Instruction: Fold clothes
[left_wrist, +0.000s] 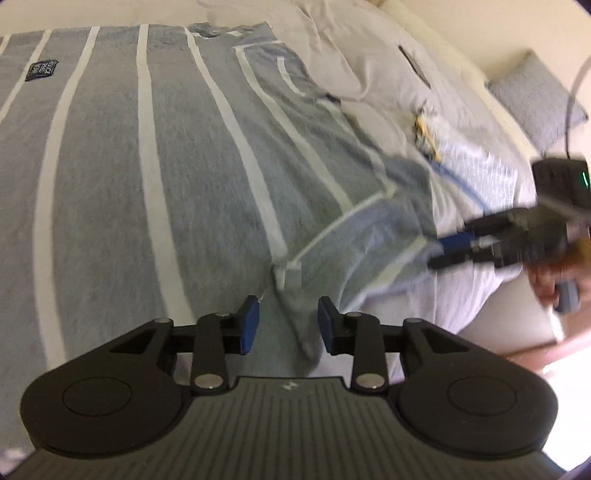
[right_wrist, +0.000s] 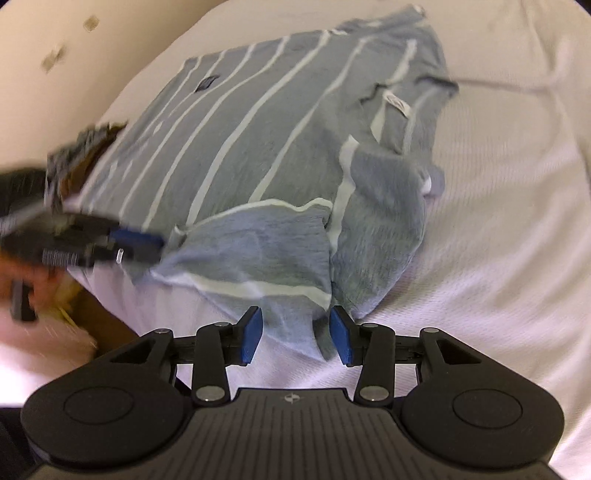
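A grey T-shirt with white stripes (left_wrist: 147, 184) lies spread on a white bed; a black patch (left_wrist: 41, 70) marks its chest. One edge is doubled over into a bluish flap (right_wrist: 258, 251). My left gripper (left_wrist: 288, 328) is open, with a raised ridge of the shirt's fabric between its blue pads, not clamped. My right gripper (right_wrist: 295, 334) is also open, and a hanging corner of the same shirt (right_wrist: 240, 129) sits between its pads. Each gripper shows blurred in the other's view: the right gripper (left_wrist: 458, 245) at the shirt's flap, the left gripper (right_wrist: 140, 240) at the shirt's near-left edge.
A crumpled white garment (left_wrist: 369, 74) lies beside the shirt, with a grey pillow (left_wrist: 535, 99) and a black device with a green light (left_wrist: 561, 177) beyond. White bedding (right_wrist: 498, 221) stretches right. A hand (left_wrist: 554, 280) holds the right gripper. The bed's edge runs near left.
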